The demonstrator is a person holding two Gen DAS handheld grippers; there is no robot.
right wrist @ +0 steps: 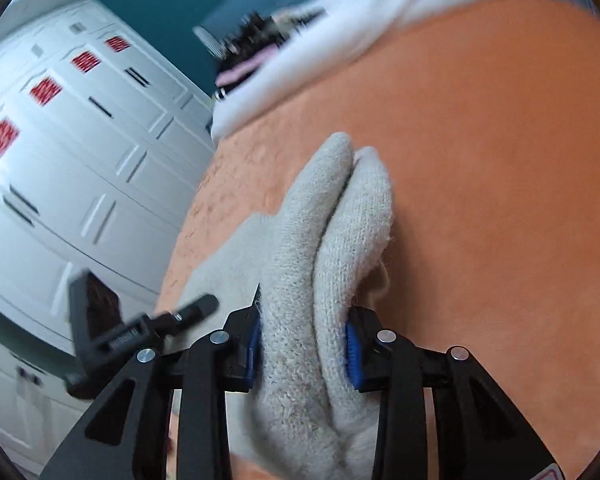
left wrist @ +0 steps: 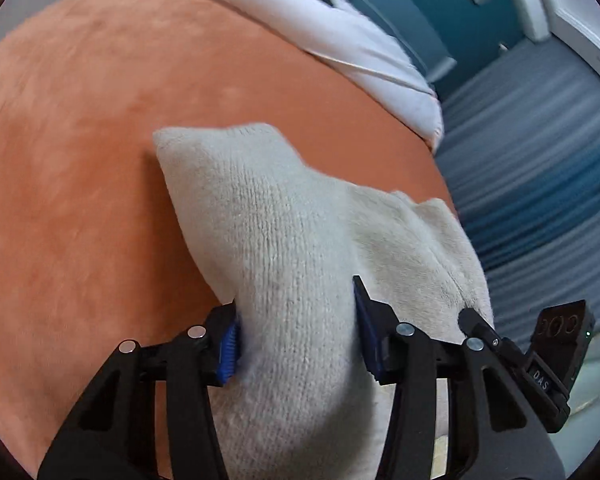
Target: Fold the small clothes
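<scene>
A cream knitted garment [left wrist: 268,216] lies on an orange blanket [left wrist: 80,160]. My left gripper [left wrist: 296,332] is shut on a bunched fold of it, which rises between the blue pads [left wrist: 229,350]. In the right wrist view the same knit [right wrist: 332,240] is doubled into two thick folds, and my right gripper [right wrist: 302,336] is shut on them. The other gripper's black body shows at the edge of each view, to the right in the left wrist view [left wrist: 556,360] and to the left in the right wrist view [right wrist: 112,328]. The two grippers are close together.
A white duvet [left wrist: 340,36] lies along the far edge of the orange blanket [right wrist: 500,160]. A bed edge drops to a blue striped carpet [left wrist: 540,160] on one side. White cupboards [right wrist: 80,140] with red stickers stand on the other side.
</scene>
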